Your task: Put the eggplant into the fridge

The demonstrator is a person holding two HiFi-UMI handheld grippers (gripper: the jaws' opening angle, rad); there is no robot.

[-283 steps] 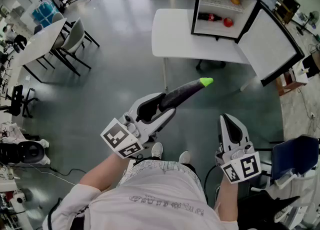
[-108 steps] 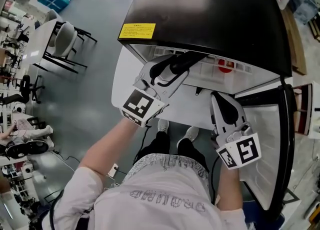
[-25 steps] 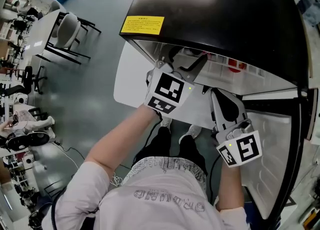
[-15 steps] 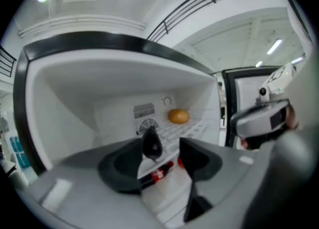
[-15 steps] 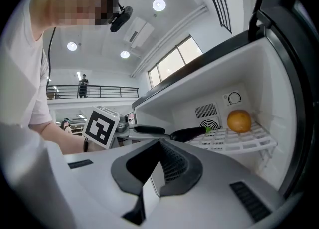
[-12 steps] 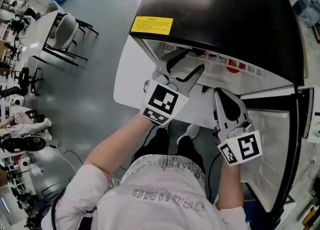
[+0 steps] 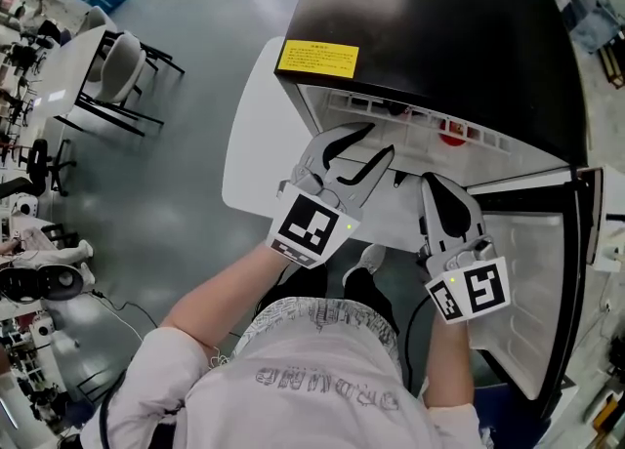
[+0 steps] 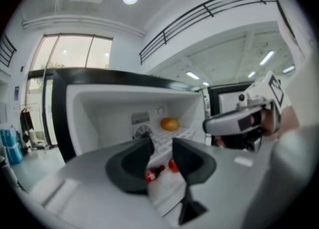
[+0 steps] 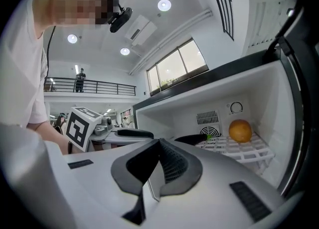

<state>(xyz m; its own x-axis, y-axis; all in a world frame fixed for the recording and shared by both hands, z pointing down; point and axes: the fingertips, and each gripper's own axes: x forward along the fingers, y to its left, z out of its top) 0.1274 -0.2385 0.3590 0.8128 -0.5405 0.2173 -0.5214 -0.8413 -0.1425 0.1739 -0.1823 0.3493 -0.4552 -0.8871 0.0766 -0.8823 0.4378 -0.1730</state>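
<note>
Black-topped fridge [image 7: 439, 27], door [image 7: 518, 281] swung open; contents and tools listed below.

Item 1, eggplant [image 9: 195, 138]: lies on the white grid shelf [image 9: 244, 152], beyond the right jaws' tips and a little to their right. Its green end points toward the orange [image 9: 240, 130]. It is free of both grippers and is judged placed.

Item 2, left gripper [image 7: 376, 142]: at the fridge mouth. Its jaws are about half apart and have just been closing, with nothing between them. Far beyond the gap, on the lower level, are a cola bottle [image 8: 151, 174] and a red fruit [image 8: 173, 165].

Item 3, right gripper [image 7: 437, 188]: just outside the fridge, jaws together, empty.

Step in hand, as judged: clear the left gripper from the fridge, then shut the door.

Method:
- Draw the left jaws straight back along their own line, above the shelf edge, so neither pad catches the grid or nudges the eggplant.
- Hold the right jaws off the door's path.
- Check that the eggplant sits wholly behind the shelf front before the door swings.
</note>
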